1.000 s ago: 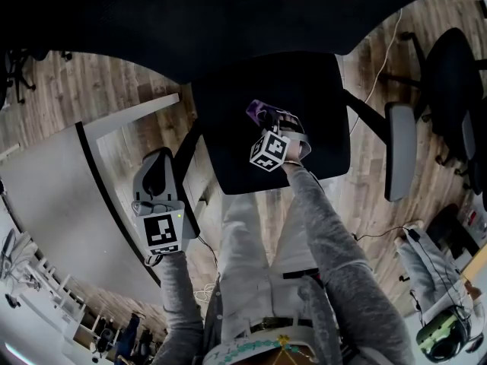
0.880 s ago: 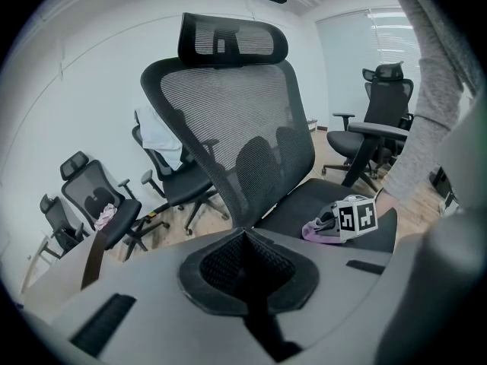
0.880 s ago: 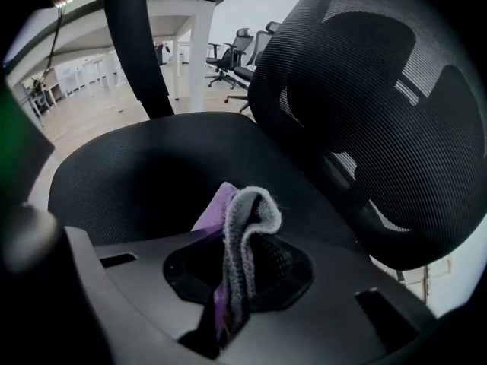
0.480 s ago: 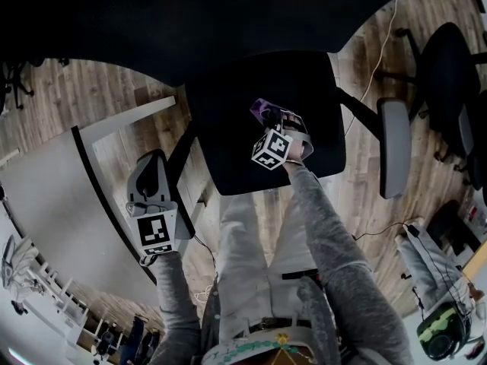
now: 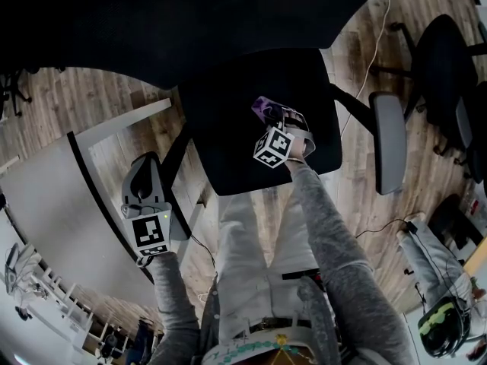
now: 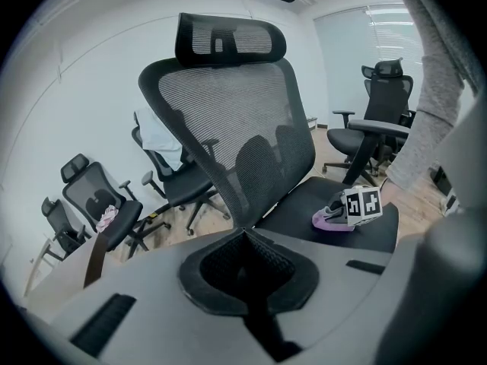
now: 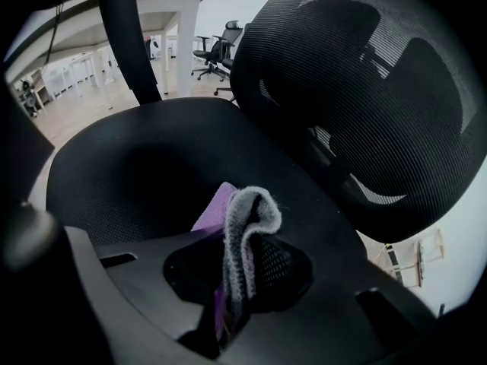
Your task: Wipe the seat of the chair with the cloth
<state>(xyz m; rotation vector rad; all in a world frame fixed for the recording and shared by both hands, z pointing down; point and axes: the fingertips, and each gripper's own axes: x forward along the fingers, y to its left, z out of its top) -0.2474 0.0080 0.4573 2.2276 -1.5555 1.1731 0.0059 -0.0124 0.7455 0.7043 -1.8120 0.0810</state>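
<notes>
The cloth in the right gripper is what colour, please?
The cloth is purple with a grey side; right gripper view shows it best.

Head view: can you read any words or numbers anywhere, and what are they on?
None can be read. Only black-and-white square code patterns show: on the white cube of the right gripper, which is shut on the purple cloth, and on the grey left gripper.

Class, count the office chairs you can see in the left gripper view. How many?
5. The mesh-backed chair in front; a white-draped chair behind it; a pink-laden chair at left; a far-left chair beyond it; a right-hand chair. Others may be hidden.
</notes>
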